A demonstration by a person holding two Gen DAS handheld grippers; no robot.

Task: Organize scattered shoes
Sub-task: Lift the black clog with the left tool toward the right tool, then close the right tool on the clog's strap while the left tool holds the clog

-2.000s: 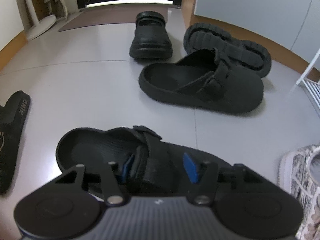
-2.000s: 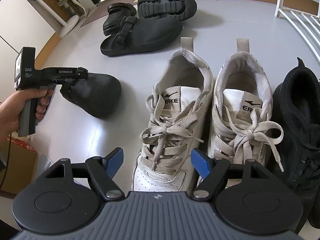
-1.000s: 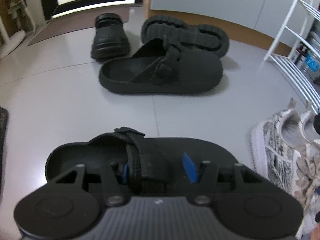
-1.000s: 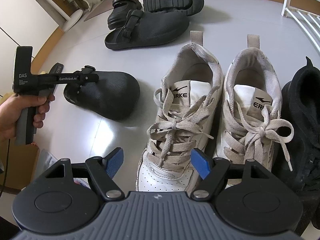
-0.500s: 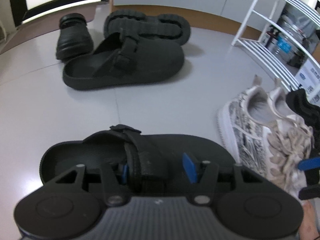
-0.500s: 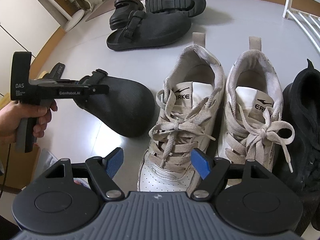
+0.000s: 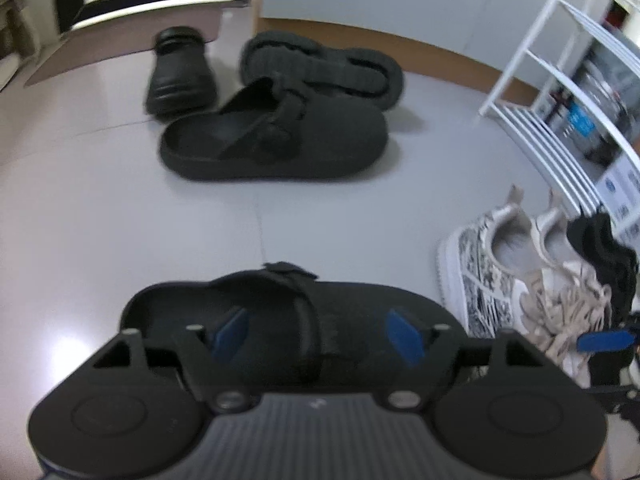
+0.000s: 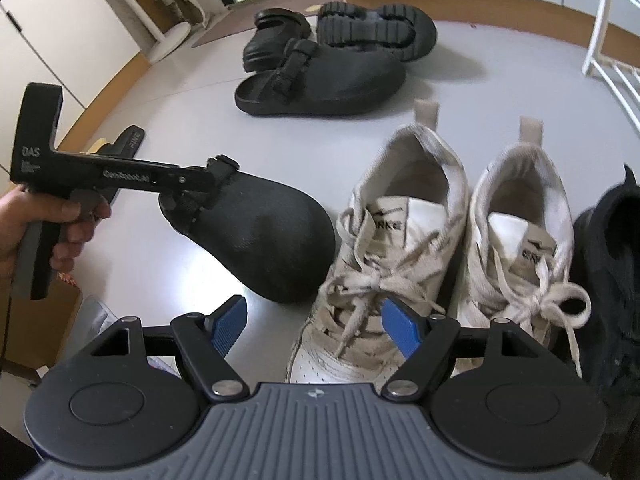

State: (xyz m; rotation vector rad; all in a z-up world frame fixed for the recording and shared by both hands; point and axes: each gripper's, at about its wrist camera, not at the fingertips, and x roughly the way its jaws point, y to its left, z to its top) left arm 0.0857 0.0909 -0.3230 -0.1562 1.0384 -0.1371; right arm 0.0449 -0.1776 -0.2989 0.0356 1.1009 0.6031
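Item: black clog (image 7: 280, 320), on the floor (image 7: 100, 220) at nine o'clock of the white sneakers (image 8: 440, 240). Change: left claw (image 7: 316, 330), a second ago clamped on its strap, now opening, apparently clear. Placement judged done. Right claw (image 8: 316, 324): apart, empty.

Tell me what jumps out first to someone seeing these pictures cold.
First, the black clog beside the white sneakers, its strap between the left gripper fingers as the jaws are opening. The sneakers sit paired in a row next to a black shoe, under the open, empty right gripper. Farther back lie a matching clog, an overturned sole and a shiny black shoe.
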